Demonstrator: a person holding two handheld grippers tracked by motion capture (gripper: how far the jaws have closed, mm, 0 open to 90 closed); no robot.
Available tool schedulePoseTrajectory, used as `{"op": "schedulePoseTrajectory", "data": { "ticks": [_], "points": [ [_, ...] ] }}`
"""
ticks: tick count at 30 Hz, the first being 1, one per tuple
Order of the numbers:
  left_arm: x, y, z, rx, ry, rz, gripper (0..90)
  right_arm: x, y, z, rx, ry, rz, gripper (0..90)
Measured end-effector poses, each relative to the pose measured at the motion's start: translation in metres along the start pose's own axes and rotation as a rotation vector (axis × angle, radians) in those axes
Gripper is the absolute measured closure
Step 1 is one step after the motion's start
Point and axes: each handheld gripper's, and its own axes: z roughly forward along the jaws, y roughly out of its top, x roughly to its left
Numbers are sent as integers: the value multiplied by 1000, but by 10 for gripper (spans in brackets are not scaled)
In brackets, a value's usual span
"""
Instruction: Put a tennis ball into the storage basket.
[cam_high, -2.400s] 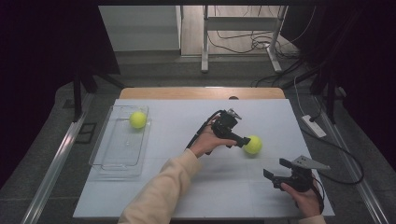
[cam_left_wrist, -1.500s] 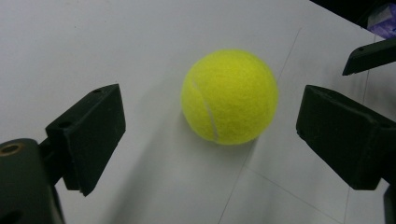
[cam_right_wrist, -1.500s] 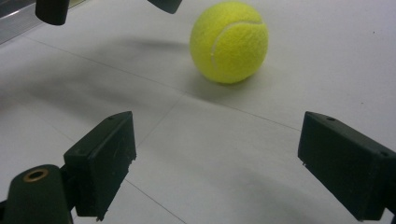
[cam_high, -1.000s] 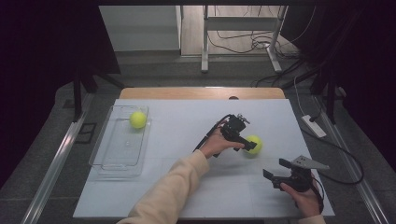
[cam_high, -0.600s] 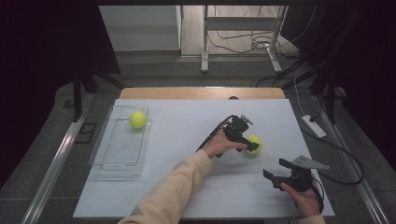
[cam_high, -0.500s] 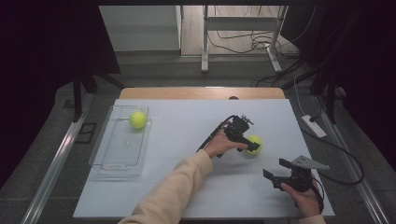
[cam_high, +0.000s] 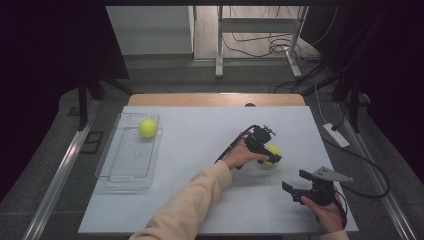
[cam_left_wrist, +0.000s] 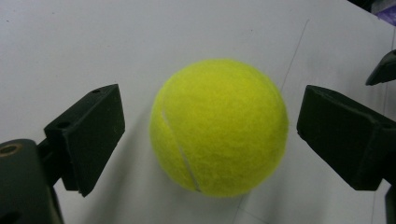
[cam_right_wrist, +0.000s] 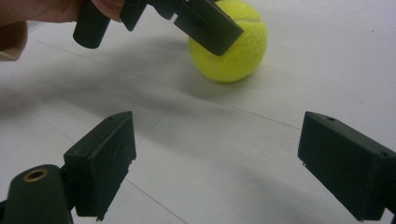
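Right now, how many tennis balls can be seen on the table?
2. One tennis ball lies in the clear tray at the left; the other ball rests on the table between the open jaws of the left gripper.

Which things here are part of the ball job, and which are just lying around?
Part of the job:
- tennis ball on the table, between the open jaws of the left gripper, not yet squeezed
- clear tray
- second tennis ball already in that tray

Just lying about:
- right gripper, open and holding nothing
- white power strip beside the table
- cables on the floor
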Motion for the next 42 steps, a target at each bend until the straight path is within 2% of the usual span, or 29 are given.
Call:
{"op": "schedulePoseTrajectory", "data": {
  "ticks": [4,6,9,11,12,17,21,28,36,38,39,42],
  "points": [
    [-1,0,5,7,3,-1,93,0,0,0,3,-2,1,111],
    [-1,0,8,25,11,5,95,0,0,0,3,-2,0,111],
    [-1,-1,11,36,16,11,161,-1,0,-1,0,-1,3,111],
    [-1,-1,11,30,-4,9,220,-1,0,-1,0,-3,3,111],
    [-2,-1,10,31,1,13,251,-1,0,-1,-1,-4,2,111],
    [-5,-1,9,42,17,37,263,-2,-1,-2,-3,-6,2,110],
    [-5,-1,6,27,7,35,266,-1,0,-2,-2,-5,2,110],
    [-5,-1,-3,-4,13,30,267,-2,0,-2,-4,-8,2,111],
    [-3,-2,-16,-25,21,43,267,-1,0,-2,-4,-9,1,110],
    [-4,-2,-19,-37,22,34,267,-1,0,-2,-3,-8,3,111],
    [-3,-3,-22,-33,26,46,266,0,0,-2,-3,-7,3,111],
    [-4,-5,-27,-65,31,30,266,0,0,-2,-4,-9,0,111]
  ]
}}
